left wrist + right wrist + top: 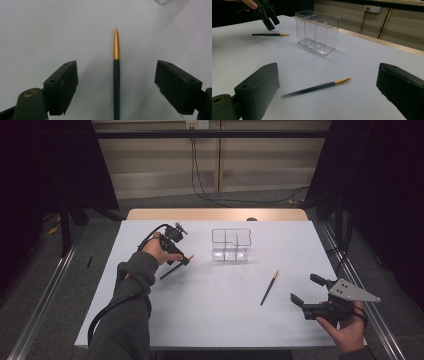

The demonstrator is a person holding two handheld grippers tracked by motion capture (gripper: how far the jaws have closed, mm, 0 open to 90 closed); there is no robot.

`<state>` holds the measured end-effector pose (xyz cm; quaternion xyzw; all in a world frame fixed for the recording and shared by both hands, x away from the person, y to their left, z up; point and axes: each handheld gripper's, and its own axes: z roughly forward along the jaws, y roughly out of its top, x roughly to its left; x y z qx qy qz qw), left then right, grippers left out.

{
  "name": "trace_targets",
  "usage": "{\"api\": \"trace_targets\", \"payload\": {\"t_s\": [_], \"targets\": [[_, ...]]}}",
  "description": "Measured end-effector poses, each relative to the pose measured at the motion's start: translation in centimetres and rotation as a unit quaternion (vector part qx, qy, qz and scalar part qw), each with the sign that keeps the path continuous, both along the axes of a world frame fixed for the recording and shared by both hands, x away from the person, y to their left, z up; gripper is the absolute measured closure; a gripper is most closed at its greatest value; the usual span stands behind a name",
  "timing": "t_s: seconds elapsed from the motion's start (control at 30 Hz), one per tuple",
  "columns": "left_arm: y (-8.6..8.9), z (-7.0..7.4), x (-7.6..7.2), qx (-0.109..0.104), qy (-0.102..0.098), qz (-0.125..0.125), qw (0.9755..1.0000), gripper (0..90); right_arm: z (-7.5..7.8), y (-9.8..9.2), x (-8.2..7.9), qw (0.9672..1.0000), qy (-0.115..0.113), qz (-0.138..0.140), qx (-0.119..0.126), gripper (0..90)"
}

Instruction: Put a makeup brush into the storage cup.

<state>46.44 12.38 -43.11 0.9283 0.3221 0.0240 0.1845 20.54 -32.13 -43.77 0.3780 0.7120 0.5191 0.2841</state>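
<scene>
Left gripper (183, 260) hangs over the left pen (176, 266) on the white desk (215, 315), jaws well apart. In the left gripper view the pen (116, 75) lies centred between the two pads, neither touching it, gold tip pointing away. Nothing held.

Right gripper (303, 290) sits near the desk's right edge, jaws wide, empty. The second pen (268, 288) lies flat a little to its left, well apart from the first; in the right gripper view this pen (315, 87) rests ahead of the jaws, between them.

Risks, as judged:
- The pen is thin and round and lies flat. Pads closing too high above the desk would slide over it or roll it sideways.
- Uneven closing could flick the pen toward the clear organiser (231, 245).
- A grip far from the middle would let the pen droop and swing on lifting.

Surroundings: the organiser (317, 32) stands upright near the desk's far centre, compartments empty, just right of the left gripper. Its walls are the nearest obstacle. Nothing else lies between the pens and the organiser.
</scene>
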Motion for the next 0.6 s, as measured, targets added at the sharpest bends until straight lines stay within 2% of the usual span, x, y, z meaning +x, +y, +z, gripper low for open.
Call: {"api": "trace_targets", "payload": {"t_s": [0.07, 0.17, 0.27, 0.33, 0.37, 0.5, 0.6], "targets": [[0.08, -0.15, 0.05, 0.003, 0.003, -0.008, 1.0000, 22.2, -0.01, -0.02, 0.02, 1.0000, -0.001, -0.001, -0.002, 3.8], [0.13, -0.26, 0.02, 0.006, 0.005, -0.007, 0.9999, 26.0, 0.00, -0.06, 0.05, 1.0000, -0.004, -0.001, -0.003, 3.8], [0.13, -0.22, -0.06, 0.008, 0.012, -0.004, 0.9999, 28.8, 0.01, -0.11, 0.01, 1.0000, 0.000, 0.000, -0.003, 3.9], [0.20, -0.19, -0.01, 0.012, 0.021, -0.012, 0.9996, 30.7, 0.00, -0.13, 0.02, 1.0000, -0.001, -0.002, -0.004, 3.8], [0.22, -0.30, -0.03, 0.009, 0.021, -0.011, 0.9997, 31.6, 0.00, -0.15, 0.05, 1.0000, -0.002, -0.001, -0.004, 3.8], [0.39, -0.34, -0.07, 0.019, 0.029, -0.005, 0.9994, 34.5, 0.01, -0.16, 0.02, 1.0000, -0.003, -0.004, -0.003, 3.8], [0.42, -0.45, -0.14, 0.022, 0.027, -0.006, 0.9994, 36.1, -0.01, -0.15, 0.04, 1.0000, -0.002, -0.002, 0.000, 3.9]]}}
